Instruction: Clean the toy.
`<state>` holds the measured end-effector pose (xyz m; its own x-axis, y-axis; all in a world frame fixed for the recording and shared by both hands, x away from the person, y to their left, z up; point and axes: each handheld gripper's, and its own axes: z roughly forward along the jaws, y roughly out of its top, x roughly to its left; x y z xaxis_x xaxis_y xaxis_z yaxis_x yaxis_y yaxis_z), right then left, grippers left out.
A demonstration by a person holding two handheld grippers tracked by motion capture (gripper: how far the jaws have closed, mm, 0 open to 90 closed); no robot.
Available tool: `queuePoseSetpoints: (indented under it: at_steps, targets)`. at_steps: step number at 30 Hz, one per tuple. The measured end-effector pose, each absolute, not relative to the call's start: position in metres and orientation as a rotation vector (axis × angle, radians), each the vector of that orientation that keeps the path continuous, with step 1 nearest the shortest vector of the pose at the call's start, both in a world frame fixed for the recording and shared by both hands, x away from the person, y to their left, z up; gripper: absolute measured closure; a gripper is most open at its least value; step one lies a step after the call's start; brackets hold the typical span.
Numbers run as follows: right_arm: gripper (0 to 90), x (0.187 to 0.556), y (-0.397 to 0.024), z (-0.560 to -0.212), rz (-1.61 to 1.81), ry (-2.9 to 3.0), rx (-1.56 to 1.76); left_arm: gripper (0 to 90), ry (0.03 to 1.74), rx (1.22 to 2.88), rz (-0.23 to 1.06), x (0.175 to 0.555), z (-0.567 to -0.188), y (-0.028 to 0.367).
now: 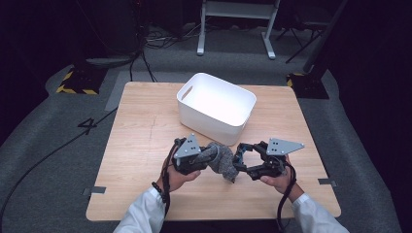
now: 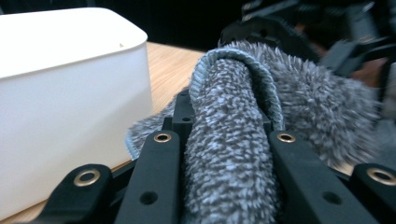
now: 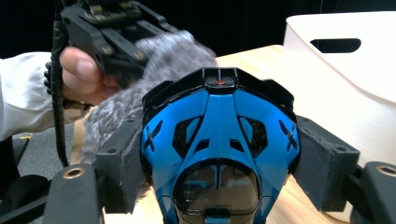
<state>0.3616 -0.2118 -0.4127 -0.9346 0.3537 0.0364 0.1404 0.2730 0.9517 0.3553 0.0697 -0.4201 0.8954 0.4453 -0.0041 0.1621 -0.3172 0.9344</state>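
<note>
A grey fuzzy cloth (image 1: 221, 160) hangs just above the table between my two grippers. My left gripper (image 1: 205, 158) is shut on a folded roll of that cloth (image 2: 229, 154), which bulges up between its black jaws. My right gripper (image 3: 219, 154) is shut on a blue and black computer mouse (image 3: 219, 121), its padded fingers (image 3: 324, 161) pressing on both sides. In the right gripper view the cloth (image 3: 159, 60) lies against the far end of the mouse, with the left hand behind it. In the high view the right gripper (image 1: 241, 156) meets the cloth's right edge.
A white plastic bin (image 1: 209, 124) with a handle slot stands at the middle back of the wooden table (image 1: 145, 145), close beyond the grippers; its wall (image 2: 70, 107) is near my left gripper. Dark floor, cables and a table frame lie beyond.
</note>
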Motion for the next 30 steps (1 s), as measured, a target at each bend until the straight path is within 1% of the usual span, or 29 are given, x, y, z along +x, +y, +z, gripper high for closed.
queuePoseSetpoints:
  at_steps: [7,15,22,24,26,30]
  targets:
    - [26.6,0.361,-0.215,-0.411,1.771,2.337,0.467,74.4,0.468,1.947,0.289,0.360,-0.436,0.053]
    - [26.6,0.361,-0.224,-0.406,1.793,2.292,0.485,74.4,0.496,2.077,0.230,0.364,-0.467,0.036]
    - [26.7,0.362,-0.232,-0.400,1.826,2.258,0.499,74.4,0.458,2.187,0.185,0.363,-0.486,0.024]
    - [26.7,0.362,-0.235,-0.398,1.834,2.248,0.501,74.4,0.459,2.189,0.170,0.364,-0.487,0.024]
    - [26.7,0.362,-0.237,-0.397,1.843,2.239,0.509,74.4,0.443,2.197,0.186,0.363,-0.486,0.024]
    - [26.6,0.362,-0.236,-0.397,1.816,2.254,0.507,74.3,0.438,2.141,0.206,0.361,-0.474,0.033]
